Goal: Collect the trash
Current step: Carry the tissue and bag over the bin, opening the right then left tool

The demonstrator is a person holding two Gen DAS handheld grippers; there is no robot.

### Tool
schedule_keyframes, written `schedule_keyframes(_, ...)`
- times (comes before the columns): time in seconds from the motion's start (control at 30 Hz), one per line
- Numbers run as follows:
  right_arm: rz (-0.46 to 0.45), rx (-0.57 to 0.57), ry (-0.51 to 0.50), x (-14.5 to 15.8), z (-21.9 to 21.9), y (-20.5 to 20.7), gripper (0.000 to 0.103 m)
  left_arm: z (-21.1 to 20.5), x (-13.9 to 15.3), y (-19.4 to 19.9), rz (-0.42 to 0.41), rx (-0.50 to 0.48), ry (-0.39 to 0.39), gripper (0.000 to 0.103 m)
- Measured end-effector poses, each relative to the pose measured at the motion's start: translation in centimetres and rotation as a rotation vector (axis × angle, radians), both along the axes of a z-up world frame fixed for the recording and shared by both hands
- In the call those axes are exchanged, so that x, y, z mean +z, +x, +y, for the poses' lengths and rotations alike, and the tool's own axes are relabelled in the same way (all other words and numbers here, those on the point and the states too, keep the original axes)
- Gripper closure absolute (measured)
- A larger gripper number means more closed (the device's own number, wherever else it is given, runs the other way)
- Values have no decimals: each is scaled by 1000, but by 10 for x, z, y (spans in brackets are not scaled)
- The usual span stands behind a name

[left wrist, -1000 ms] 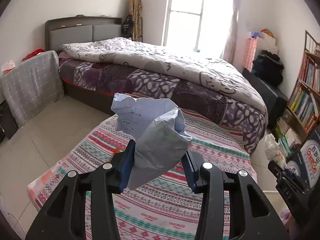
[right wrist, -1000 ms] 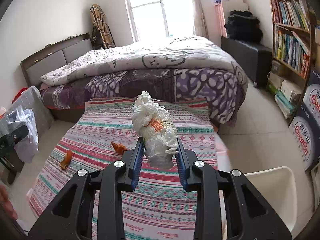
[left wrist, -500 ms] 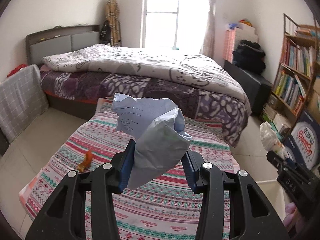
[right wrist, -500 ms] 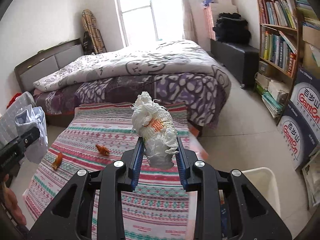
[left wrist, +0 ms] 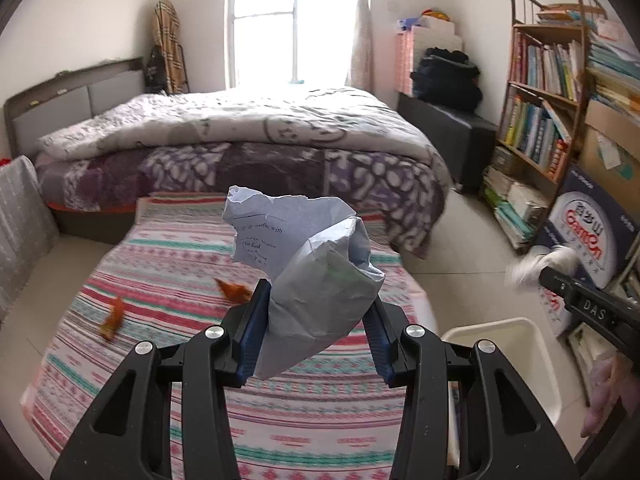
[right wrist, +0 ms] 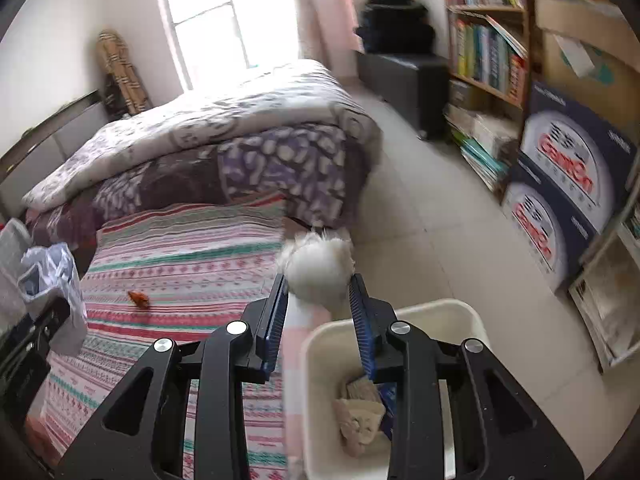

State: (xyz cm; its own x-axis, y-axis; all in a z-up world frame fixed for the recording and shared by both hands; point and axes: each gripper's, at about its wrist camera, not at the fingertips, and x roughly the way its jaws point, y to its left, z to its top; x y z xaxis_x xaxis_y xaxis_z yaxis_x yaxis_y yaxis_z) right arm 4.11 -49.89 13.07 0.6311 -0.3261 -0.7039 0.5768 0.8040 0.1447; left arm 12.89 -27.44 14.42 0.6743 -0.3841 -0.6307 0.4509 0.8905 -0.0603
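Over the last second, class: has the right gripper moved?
Yes. The right gripper, its white wad blurred between the fingers, has swung right, off the striped cloth and over the white bin.
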Motion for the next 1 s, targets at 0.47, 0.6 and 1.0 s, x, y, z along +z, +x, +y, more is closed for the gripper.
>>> schedule_keyframes(0.47,-8,-160,-11,1,-49,-55,43,-72,-24,-41,129,-195,-23,58)
schedule_keyframes(0.6,-29,-219,-5,4,-63,-68,30,-90,-29,-55,141,-261,-14,58)
schedule_keyframes(1.0,-81,-350,46,5,-96,-99,14,-137,-49,-93,198,-452,23,49)
